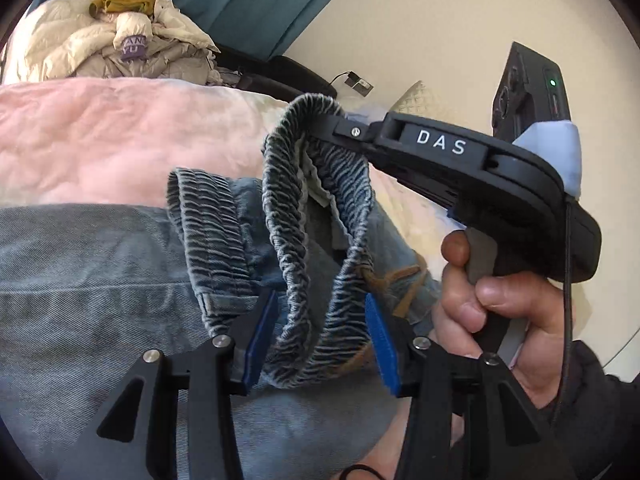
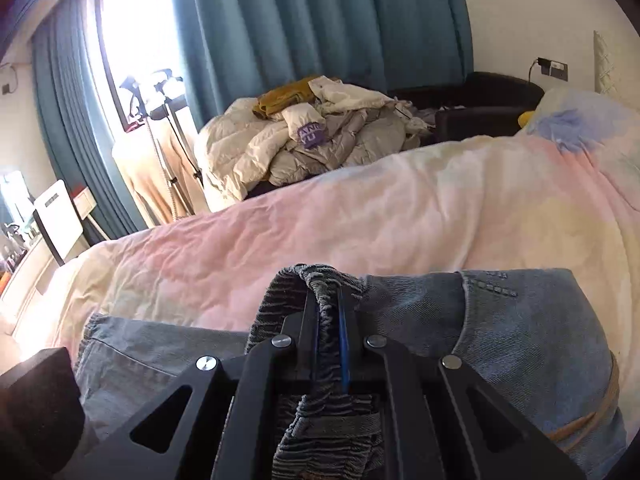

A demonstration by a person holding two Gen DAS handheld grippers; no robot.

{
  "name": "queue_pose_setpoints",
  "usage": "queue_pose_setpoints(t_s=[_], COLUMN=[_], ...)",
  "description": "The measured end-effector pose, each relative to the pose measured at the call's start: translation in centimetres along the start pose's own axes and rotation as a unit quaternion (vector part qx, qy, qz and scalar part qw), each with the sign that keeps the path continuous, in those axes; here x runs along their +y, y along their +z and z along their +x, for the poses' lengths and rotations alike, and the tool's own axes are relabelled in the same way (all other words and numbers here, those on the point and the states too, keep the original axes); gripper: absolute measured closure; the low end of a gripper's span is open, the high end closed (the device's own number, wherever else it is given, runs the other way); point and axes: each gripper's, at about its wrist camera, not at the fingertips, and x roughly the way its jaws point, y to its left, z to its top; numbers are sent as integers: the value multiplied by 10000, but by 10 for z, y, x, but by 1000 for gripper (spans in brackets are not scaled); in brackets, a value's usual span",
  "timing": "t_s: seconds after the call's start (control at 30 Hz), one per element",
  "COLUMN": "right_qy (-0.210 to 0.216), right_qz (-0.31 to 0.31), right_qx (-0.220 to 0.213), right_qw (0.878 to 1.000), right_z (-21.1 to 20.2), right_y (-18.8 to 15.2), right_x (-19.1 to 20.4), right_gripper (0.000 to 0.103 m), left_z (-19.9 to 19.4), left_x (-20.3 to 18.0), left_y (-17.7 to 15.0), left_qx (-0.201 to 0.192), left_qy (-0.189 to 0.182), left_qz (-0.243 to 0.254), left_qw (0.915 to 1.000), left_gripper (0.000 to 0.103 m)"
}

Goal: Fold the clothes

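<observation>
1. While the right gripper (image 2: 328,336) pinches the jeans' (image 1: 100,272) waistband (image 1: 316,184) at 12 o'clock, the jeans lie on the bed (image 2: 360,208).
2. Left gripper (image 1: 320,336) gapes wide around the band (nothing clamped); lifting now could drag the denim crooked.

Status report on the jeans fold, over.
Right gripper shut on jeans waistband, lifting it. Left gripper open, fingers straddling the waistband. Jeans lie on pink duvet. Nothing in the way.

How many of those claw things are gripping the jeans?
1. The right claw is clamped on the jeans' elastic waistband. The left claw is open around the waistband, not pinching it.
</observation>
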Motion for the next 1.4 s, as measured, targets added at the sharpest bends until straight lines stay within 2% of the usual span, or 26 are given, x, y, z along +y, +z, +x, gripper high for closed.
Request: queue_pose_setpoints(t_s=[0.1,0.2,0.33,0.4,0.47,0.53,0.6,0.63,0.67,0.7,0.87,1.0,1.1,1.17,1.23,1.27,1.3,1.4], right_qy=[101,141,336,471,509,555,686,682,677,653,796,830,662,549,437,384,338,221], right_qz=[-48,-9,-43,-128,-310,-348,-187,-164,-141,-125,180,832,1198,1441,1663,1732,1785,1861], right_qx=[-124,-77,347,770,1098,1226,1300,1311,1322,1317,1203,989,788,653,549,561,575,562], right_qw=[9999,9999,9988,9958,9922,9903,9890,9889,9888,9891,9894,9881,9875,9859,9836,9825,9817,9807], right_z=[-6,-2,23,44,63,74,76,74,71,68,36,-5,-30,-46,-61,-64,-67,-79], right_y=[6,9,6,-3,-14,-23,-26,-26,-26,-26,-29,-35,-41,-45,-50,-53,-55,-62], right_x=[4,1,-1,-1,0,-1,-6,-8,-10,-12,-38,-73,-95,-110,-124,-128,-132,-141], right_gripper=[96,96,96,95,92,88,83,77,66,61,58,54,52,52,52,52,52,52], left_z=[-1,0,5,10,13,16,17,16,16,15,20,25,29,30,28,27,26,11], left_x=[-3,-6,7,15,23,31,38,39,40,37,28,21,7,0,-5,-8,-11,-13], left_y=[-2,-3,-9,-13,-14,-15,-17,-16,-14,-14,-11,-10,-7,-6,-6,-5,-5,-5], left_qx=[-45,-11,172,295,359,398,391,380,367,383,504,561,574,539,459,418,378,424], left_qy=[-308,-401,-572,-617,-396,-81,-141,-196,-252,-297,-272,132,552,758,884,947,1010,974], left_qz=[-286,-409,-819,-969,-1058,-1153,-1310,-1303,-1293,-1220,-994,-802,-652,-652,-759,-813,-866,-1534], left_qw=[9991,9984,9949,9929,9930,9925,9905,9906,9906,9913,9934,9951,9947,9935,9921,9913,9904,9824], left_gripper=[56,56,56,56,56,56,56,56,56,56,56,56,57,61,76,79,87,92])
